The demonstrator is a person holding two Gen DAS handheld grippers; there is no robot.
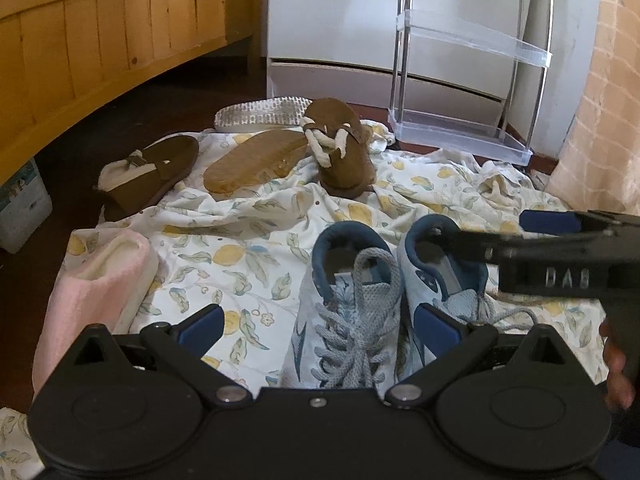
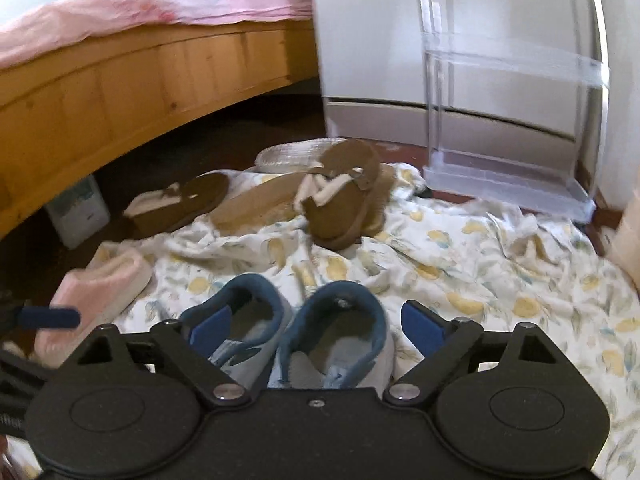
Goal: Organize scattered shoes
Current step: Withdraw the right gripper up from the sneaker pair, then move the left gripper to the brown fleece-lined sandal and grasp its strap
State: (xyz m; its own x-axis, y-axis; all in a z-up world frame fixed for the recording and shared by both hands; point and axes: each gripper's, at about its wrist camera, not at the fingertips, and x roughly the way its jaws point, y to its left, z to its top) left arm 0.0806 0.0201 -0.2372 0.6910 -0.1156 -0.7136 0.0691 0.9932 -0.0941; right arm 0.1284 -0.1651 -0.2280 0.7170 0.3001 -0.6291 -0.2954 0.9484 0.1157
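Blue-collared sneakers, the left sneaker (image 2: 240,332) and the right sneaker (image 2: 340,336), stood side by side on the lemon-print sheet (image 2: 500,272) spread over the floor, heels away from the cameras. The right gripper (image 2: 318,330) had its jaws released and wide: one pad sat inside the left sneaker's collar, the other hung outside the right sneaker, so both heels lay between them with neither pressed. The left gripper (image 1: 320,330) was also released, its jaws straddling the laced toe of the left sneaker without touching it.

Trouble could have come from that spread: closing from here would likely pinch one collar against the other shoe and lift the pair crookedly, or let one drop. The loose laces (image 1: 352,320) could snag a pad, and the rumpled sheet might drag along with any pull.

Beyond the jaws lay the brown slippers (image 1: 340,152), one propped on edge, one flat (image 1: 148,172), with an upturned sole (image 1: 252,164) between; the clear shelf rack (image 1: 460,132) stood farther off, empty on its lowest tier.

Only the left wrist view showed the laces, the toes, and the right gripper reaching in from the side. Only the right wrist view showed the pad inside the collar, though blurred.
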